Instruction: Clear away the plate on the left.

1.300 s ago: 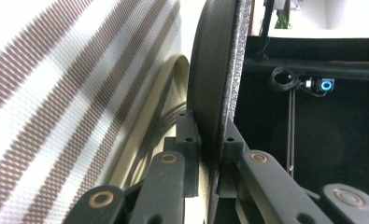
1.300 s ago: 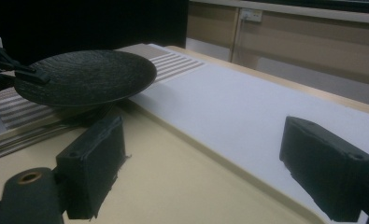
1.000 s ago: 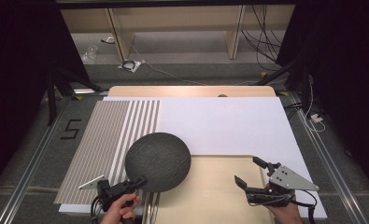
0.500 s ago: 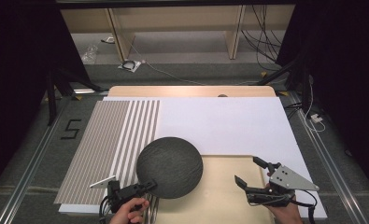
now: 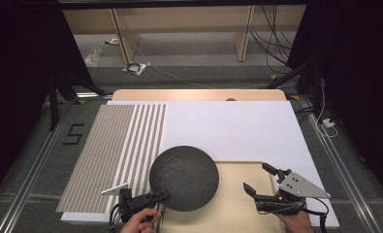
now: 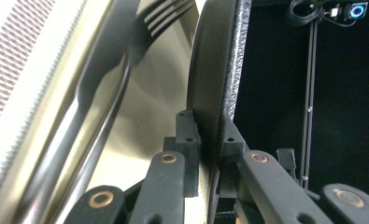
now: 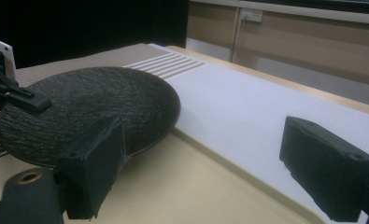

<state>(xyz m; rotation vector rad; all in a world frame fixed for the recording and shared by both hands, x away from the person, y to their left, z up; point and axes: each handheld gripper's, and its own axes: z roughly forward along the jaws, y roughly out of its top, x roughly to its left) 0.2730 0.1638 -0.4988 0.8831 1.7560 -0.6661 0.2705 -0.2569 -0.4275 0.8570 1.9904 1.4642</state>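
1. I hold the round black plate with a rough top [image 5: 184, 177] by its edge, low in the middle of the high view. My left gripper [image 5: 156, 197] is clamped tight on the near rim.
2. In the left gripper view, the plate [image 6: 217, 70] stands on its side between the two black jaws. They pinch the thin rim from both sides. I think I grip the rim because the plate is too wide to grab any other way.
3. A dark metal fork [image 6: 121, 79] lies in the left half of that view, on the light wooden board [image 6: 159, 102]. The fork is beside the plate, and I cannot tell if they touch.
4. The plate sits partly on the wooden board [image 5: 232, 204] and partly over the white sheet [image 5: 228, 131]. The grey striped mat [image 5: 116, 145] is at its left.
5. My left hand [image 5: 139, 222] comes in from the bottom edge, with the gripper pointing up and to the right.
6. My right gripper [image 5: 265, 182] waits at the lower right, jaws wide apart and holding nothing. In the right gripper view the plate [image 7: 88, 109] is off to the left, well clear of those jaws.
7. My right hand [image 5: 295, 221] rests low over the board, pointing up and to the left.
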